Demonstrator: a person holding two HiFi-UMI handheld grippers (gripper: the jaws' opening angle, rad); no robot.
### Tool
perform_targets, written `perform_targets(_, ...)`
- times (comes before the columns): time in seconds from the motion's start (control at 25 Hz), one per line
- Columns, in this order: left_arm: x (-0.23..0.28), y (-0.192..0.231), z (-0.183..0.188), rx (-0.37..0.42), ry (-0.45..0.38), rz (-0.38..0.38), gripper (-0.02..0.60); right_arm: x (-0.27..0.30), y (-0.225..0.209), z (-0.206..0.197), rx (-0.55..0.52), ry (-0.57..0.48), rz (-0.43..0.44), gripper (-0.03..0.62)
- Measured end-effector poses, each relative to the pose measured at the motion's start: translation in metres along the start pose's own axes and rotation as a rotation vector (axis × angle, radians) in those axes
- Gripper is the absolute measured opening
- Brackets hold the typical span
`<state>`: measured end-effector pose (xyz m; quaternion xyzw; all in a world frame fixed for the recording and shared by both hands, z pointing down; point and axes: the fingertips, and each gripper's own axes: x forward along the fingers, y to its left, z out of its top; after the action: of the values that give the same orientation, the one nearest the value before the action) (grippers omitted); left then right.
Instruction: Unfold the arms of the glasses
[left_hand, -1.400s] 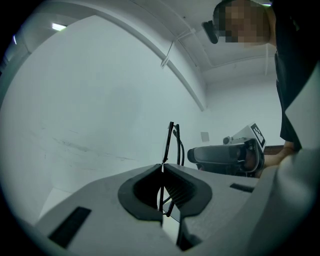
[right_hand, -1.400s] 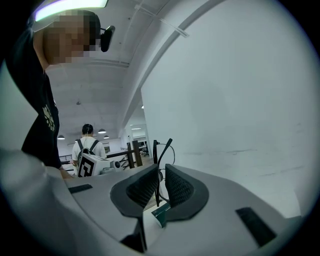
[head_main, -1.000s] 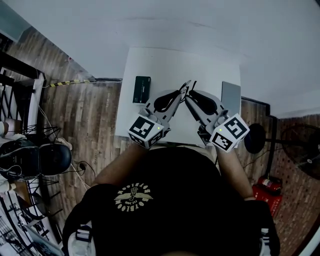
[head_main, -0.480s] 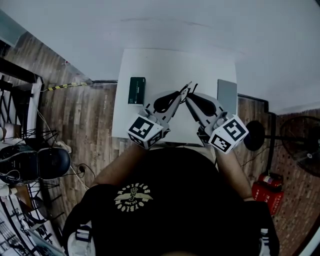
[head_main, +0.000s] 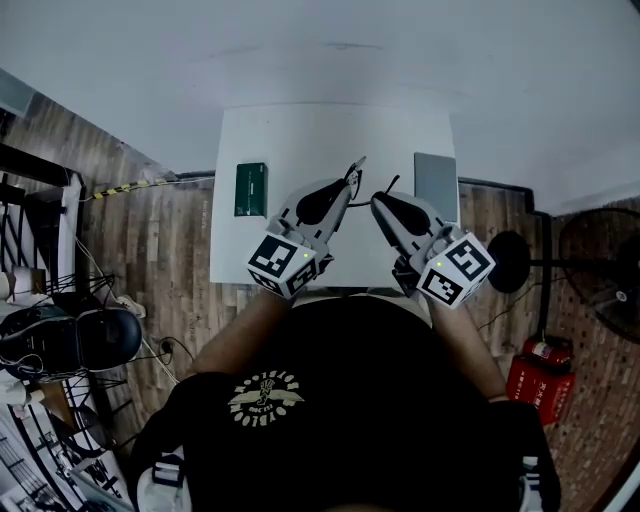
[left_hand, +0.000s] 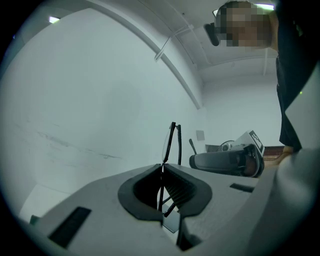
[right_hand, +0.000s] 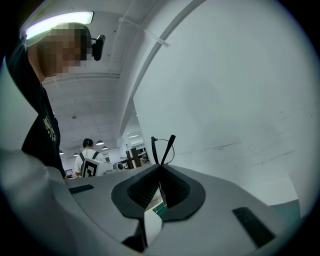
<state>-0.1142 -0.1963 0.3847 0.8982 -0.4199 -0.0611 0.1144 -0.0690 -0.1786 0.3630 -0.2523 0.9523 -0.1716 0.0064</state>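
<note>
The glasses (head_main: 354, 176) are thin and dark-framed, held in the air above the white table (head_main: 300, 130) between both grippers. My left gripper (head_main: 348, 180) is shut on the frame, which stands edge-on out of its jaws in the left gripper view as the glasses (left_hand: 172, 142). My right gripper (head_main: 379, 198) has just been closing and now pinches one arm of the glasses (right_hand: 167, 147), which sticks up from the right gripper (right_hand: 161, 169). The left gripper (left_hand: 161, 167) sees the right gripper (left_hand: 225, 161) close beside it.
A dark green case (head_main: 251, 189) lies at the table's left edge. A flat grey object (head_main: 436, 185) lies at its right edge. Wooden floor surrounds the table, with a round black stand (head_main: 510, 270) to the right and bags (head_main: 70, 335) to the left.
The two grippers' tips, which met at one point before, now stand slightly apart with the glasses between them. Both hands have shifted a little across the table.
</note>
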Motion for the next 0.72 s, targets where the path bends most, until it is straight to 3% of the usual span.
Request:
perform_targets(0.24,0.010,0.005,0.009,-0.002,-0.029,0.085,0.021,-0.012,-0.018,0.006,0.017,0.010,0.053,0.014)
perform_targets(0.72,-0.015,0.015,0.039,-0.013,-0.123,0.273,0.021,-0.014,-0.017,0.007,0.045,0.044,0.199,0.014)
